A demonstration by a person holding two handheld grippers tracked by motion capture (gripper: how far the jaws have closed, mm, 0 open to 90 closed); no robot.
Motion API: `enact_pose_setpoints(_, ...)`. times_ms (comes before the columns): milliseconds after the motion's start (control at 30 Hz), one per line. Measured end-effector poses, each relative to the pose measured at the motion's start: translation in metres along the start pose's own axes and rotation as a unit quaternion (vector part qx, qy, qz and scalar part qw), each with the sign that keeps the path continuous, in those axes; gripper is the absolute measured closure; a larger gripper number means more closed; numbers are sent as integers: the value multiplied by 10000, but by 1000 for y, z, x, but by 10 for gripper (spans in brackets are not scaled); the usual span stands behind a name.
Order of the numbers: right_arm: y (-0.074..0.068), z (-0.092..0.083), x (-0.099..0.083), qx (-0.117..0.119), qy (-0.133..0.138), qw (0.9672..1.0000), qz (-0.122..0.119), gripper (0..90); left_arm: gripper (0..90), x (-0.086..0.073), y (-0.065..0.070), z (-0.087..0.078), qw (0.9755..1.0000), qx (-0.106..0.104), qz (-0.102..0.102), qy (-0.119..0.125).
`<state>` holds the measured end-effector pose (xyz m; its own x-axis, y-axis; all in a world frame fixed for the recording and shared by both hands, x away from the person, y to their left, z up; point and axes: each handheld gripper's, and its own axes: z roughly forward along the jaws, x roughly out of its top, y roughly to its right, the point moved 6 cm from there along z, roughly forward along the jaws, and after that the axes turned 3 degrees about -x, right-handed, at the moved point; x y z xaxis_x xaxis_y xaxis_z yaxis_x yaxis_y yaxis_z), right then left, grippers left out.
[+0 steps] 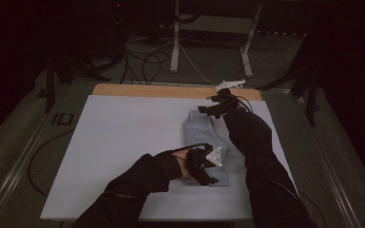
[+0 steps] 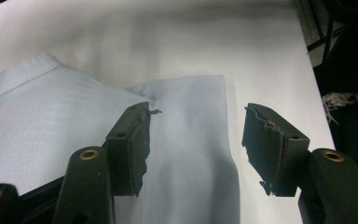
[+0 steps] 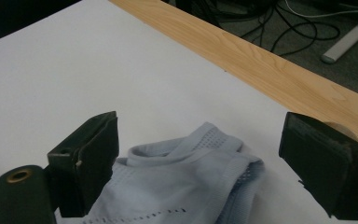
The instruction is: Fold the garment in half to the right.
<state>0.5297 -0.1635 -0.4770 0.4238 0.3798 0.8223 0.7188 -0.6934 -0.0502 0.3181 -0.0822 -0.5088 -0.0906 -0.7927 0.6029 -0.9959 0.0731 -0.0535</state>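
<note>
Darkness is filling the room; cables are trailing over grey floor. White bench is carrying a folded blue garment right of centre. Left tongs and right tongs are hovering open over its ends, gripping nothing.

Dim room; grey carpet, loose cables, white table legs behind wooden edge

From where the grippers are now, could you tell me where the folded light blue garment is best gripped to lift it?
Probably by the raised banded edge of the light blue garment at its far end: it curls up off the white sheet, giving the jaws something to close over. The right gripper, open, already straddles it, so come straight down from above. Elsewhere the cloth lies flat.
</note>
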Motion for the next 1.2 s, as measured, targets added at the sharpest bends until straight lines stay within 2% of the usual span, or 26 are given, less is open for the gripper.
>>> enact_pose_setpoints(100, -4, -3, -1, 51, 28, 10000, -25, 118, 412, -6, 0, -10, 9999, 44, -116, 43)
enact_pose_setpoints(200, -7, -5, -4, 65, 15, 9999, -96, 113, 394, -15, -1, -19, 9997, 100, -214, -43)
enact_pose_setpoints(300, -10, -7, -7, 98, 13, 9997, -211, 112, 326, -25, -1, -28, 9991, 171, -381, -25)
enact_pose_setpoints(433, -11, -10, -11, 162, -3, 9996, -232, 103, 227, -40, -2, -41, 9981, 266, -548, 0)
enact_pose_setpoints(500, -12, -11, -13, 168, -6, 9996, -219, 100, 177, -48, 0, -47, 9977, 151, -658, -6)
enact_pose_setpoints(567, -12, -12, -15, 186, -34, 9995, -263, 99, 111, -55, 0, -51, 9971, 242, -718, -60)
enact_pose_setpoints(667, -12, -11, -18, 192, -85, 9995, -214, 99, 5, -65, 1, -55, 9963, 128, -850, -30)
enact_pose_setpoints(700, -13, -11, -19, 216, -78, 9996, -186, 99, 5, -67, 2, -57, 9960, 125, -879, -15)
enact_pose_setpoints(767, -13, -12, -20, 217, -74, 9996, -178, 96, 4, -74, 2, -61, 9953, 260, -931, 16)
enact_pose_setpoints(867, -11, -11, -22, 161, -123, 9996, -172, 97, 4, -85, 2, -68, 9925, 464, -1114, 184)
enact_pose_setpoints(900, -10, -12, -23, 130, -159, 9996, -197, 100, 4, -90, 3, -72, 9919, 563, -1126, 164)
enact_pose_setpoints(967, -8, -12, -25, 132, -200, 9995, -200, 102, 4, -100, 6, -77, 9898, 636, -1249, 256)
enact_pose_setpoints(1000, -8, -11, -25, 146, -210, 9996, -157, 102, 4, -105, 8, -81, 9880, 722, -1322, 346)
enact_pose_setpoints(1067, -6, -10, -28, 104, -226, 9996, -164, 102, 4, -116, 11, -87, 9851, 833, -1455, 381)
enact_pose_setpoints(1133, -4, -7, -30, 67, -288, 9995, -59, 102, 4, -129, 16, -93, 9827, 970, -1528, 391)
enact_pose_setpoints(1200, -2, -3, -34, 78, -353, 9993, 19, 102, 4, -142, 22, -97, 9802, 1011, -1651, 418)
